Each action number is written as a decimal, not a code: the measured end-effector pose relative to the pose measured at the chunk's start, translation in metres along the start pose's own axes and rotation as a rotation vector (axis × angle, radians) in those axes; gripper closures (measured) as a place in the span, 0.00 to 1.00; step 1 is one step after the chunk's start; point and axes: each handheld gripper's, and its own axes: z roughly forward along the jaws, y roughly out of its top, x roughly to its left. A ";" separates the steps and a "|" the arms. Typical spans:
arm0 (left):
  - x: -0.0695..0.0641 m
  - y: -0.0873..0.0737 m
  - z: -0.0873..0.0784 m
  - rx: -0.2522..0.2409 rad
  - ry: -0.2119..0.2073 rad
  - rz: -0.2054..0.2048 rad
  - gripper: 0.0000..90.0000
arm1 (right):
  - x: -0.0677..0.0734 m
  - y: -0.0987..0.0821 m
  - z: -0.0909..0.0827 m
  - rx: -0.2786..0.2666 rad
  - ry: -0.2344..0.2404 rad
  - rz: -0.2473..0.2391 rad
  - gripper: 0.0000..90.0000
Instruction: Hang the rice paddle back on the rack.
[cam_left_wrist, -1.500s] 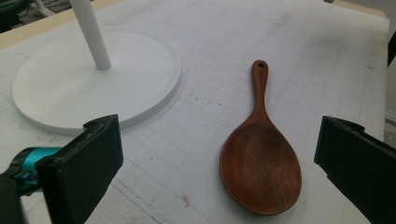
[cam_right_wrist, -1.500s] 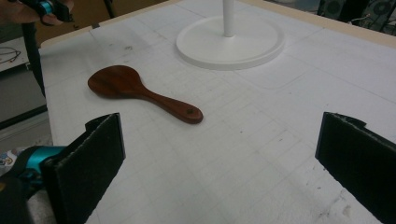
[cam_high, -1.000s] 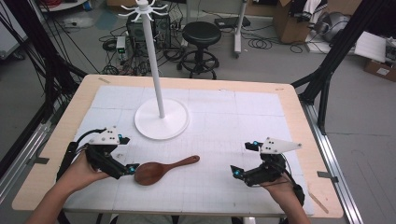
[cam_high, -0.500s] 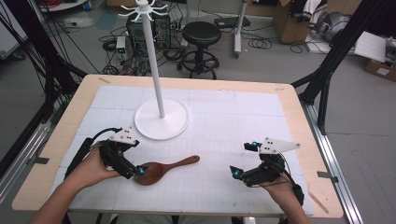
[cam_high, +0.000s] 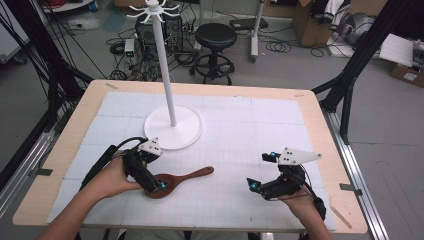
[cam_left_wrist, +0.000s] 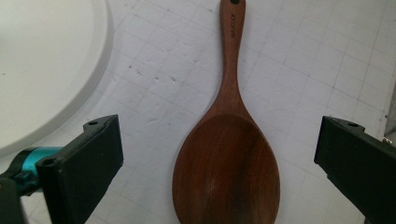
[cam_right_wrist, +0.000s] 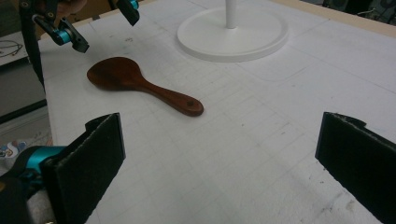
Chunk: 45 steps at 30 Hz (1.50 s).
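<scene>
Dark wooden spoon (cam_high: 176, 181) lay flat on worktop (cam_high: 235, 140), lower centre of high view. Left gripper (cam_high: 150, 182) hovered over bowl, jaws wide apart, empty, straddling for pickup. Right gripper (cam_high: 260, 172) idle lower right, jaws wide, empty.

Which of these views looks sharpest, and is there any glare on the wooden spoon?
Left gripper view: wooden spoon crisp, faint sheen in its bowl, no harsh glare. Right gripper view: near jaws soft, spoon fairly clear. High view: even lighting, soft shadows under the left gripper.

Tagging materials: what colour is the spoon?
Dark reddish-brown wood; the spoon shows best in the left gripper view.
</scene>
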 end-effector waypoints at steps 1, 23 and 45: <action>-0.001 0.002 0.002 0.017 0.002 0.008 0.02 | 0.000 0.000 0.000 0.000 0.000 0.000 0.00; -0.018 0.043 0.041 0.209 -0.009 0.068 0.02 | 0.001 0.000 0.002 0.011 0.004 -0.009 0.01; -0.024 0.071 0.079 0.398 -0.006 0.106 0.03 | -0.001 -0.002 0.003 0.021 0.000 -0.011 0.00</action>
